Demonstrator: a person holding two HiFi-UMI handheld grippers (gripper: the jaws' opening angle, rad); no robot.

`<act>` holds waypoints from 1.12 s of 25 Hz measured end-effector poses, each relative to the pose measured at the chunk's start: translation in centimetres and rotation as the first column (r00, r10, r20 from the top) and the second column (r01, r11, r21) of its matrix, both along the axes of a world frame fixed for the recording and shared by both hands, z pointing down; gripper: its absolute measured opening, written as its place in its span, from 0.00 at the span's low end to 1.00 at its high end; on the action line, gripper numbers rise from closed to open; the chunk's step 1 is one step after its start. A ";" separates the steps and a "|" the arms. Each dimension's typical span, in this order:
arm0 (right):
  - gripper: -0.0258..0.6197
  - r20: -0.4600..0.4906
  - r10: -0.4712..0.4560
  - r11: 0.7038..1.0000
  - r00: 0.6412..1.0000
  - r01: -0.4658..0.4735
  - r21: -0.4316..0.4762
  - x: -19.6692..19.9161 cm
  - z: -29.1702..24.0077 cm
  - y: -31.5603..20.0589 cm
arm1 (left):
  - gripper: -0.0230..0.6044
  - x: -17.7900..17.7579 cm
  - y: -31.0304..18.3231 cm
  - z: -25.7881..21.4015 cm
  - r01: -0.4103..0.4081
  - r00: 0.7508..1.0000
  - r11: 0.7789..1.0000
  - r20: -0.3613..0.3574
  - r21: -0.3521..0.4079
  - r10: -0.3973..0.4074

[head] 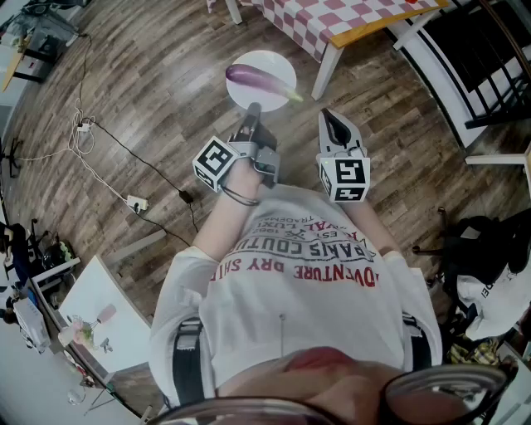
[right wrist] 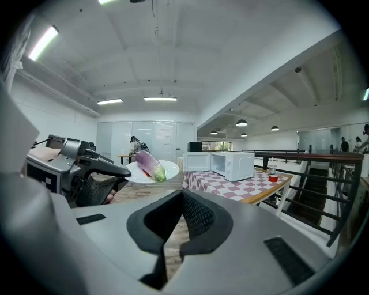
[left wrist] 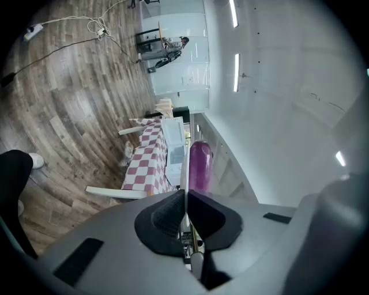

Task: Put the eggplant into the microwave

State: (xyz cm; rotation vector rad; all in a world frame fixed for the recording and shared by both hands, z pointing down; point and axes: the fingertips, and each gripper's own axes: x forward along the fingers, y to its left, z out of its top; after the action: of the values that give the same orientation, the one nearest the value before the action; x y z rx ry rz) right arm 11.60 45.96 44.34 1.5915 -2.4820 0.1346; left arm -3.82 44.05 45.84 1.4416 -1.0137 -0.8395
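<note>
A purple eggplant (head: 257,80) with a green stem end lies on a round white plate (head: 274,60). My left gripper (head: 251,116) is shut on the plate's near rim and holds it level above the wooden floor. In the left gripper view the plate (left wrist: 184,167) shows edge-on between the jaws, with the eggplant (left wrist: 200,167) beside it. My right gripper (head: 332,124) is shut and holds nothing, just right of the plate. In the right gripper view, a white microwave (right wrist: 233,165) stands with its door closed on a checkered table (right wrist: 230,187), beyond the eggplant (right wrist: 151,165) and the right gripper (right wrist: 183,195).
The checkered table (head: 332,17) stands just beyond the plate. A black railing (head: 481,50) runs on the right, with dark bags (head: 489,266) below it. Cables and a power strip (head: 137,202) lie on the floor at left. A small white table (head: 99,324) is at lower left.
</note>
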 end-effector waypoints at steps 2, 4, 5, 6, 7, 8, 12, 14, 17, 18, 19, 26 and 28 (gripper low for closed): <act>0.08 0.001 -0.002 1.000 1.000 0.002 -0.004 0.1 0.1 -0.1 | 0.09 0.2 -0.1 -0.1 -0.001 1.000 1.000 0.001 0.002 0.001; 0.08 0.003 -0.006 1.000 1.000 0.006 -0.010 0.3 0.2 0.0 | 0.09 0.4 -0.1 -0.1 0.000 1.000 1.000 0.001 -0.001 0.000; 0.08 0.004 -0.007 1.000 1.000 0.007 -0.014 0.3 0.3 0.1 | 0.09 0.5 0.0 0.0 -0.001 1.000 1.000 0.001 -0.003 0.001; 0.08 0.004 -0.008 1.000 1.000 0.008 -0.017 0.4 0.4 0.2 | 0.09 0.6 0.1 0.0 -0.001 1.000 1.000 0.001 -0.004 0.001; 0.08 0.004 -0.009 1.000 1.000 0.009 -0.019 0.5 0.4 0.2 | 0.09 0.7 0.1 0.1 -0.002 1.000 1.000 0.001 -0.005 0.002; 0.08 0.005 -0.010 1.000 1.000 0.010 -0.018 0.5 0.4 0.1 | 0.09 0.8 -0.1 0.1 -0.003 1.000 1.000 0.001 -0.005 0.003; 0.08 0.024 -0.008 1.000 1.000 0.008 -0.011 0.9 0.4 -0.3 | 0.09 1.4 -0.4 0.3 -0.007 1.000 1.000 0.002 -0.008 0.007; 0.08 0.041 -0.003 1.000 0.999 0.004 -0.013 1.2 0.5 -0.5 | 0.09 1.6 -0.6 0.4 -0.008 1.000 1.000 0.003 -0.013 0.008; 0.08 0.049 -0.008 1.000 0.999 0.009 -0.022 1.2 0.8 -0.7 | 0.09 1.7 -0.8 0.5 -0.006 1.000 1.000 0.007 -0.019 0.006; 0.08 0.050 -0.010 1.000 0.999 0.011 -0.025 1.1 0.9 -0.9 | 0.09 1.7 -0.9 0.6 -0.006 1.000 1.000 0.008 -0.022 0.006; 0.08 0.051 -0.010 1.000 0.999 0.012 -0.027 1.1 1.1 -1.0 | 0.09 1.6 -1.0 0.7 -0.007 1.000 1.000 0.009 -0.026 0.007; 0.08 0.058 0.009 0.999 0.998 -0.006 -0.046 0.2 1.9 -4.7 | 0.09 -0.1 -4.3 1.5 0.001 1.000 0.999 0.011 -0.039 -0.001; 0.08 0.058 0.010 0.999 0.998 -0.007 -0.053 -0.5 2.2 -6.5 | 0.09 -0.8 -6.2 1.6 0.001 1.000 0.999 0.007 -0.040 -0.001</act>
State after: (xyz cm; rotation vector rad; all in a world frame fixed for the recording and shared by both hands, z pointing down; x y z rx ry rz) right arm 11.05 39.42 46.49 1.5997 -2.4927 0.2495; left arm -4.67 37.81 47.39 1.4114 -1.0310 -0.8115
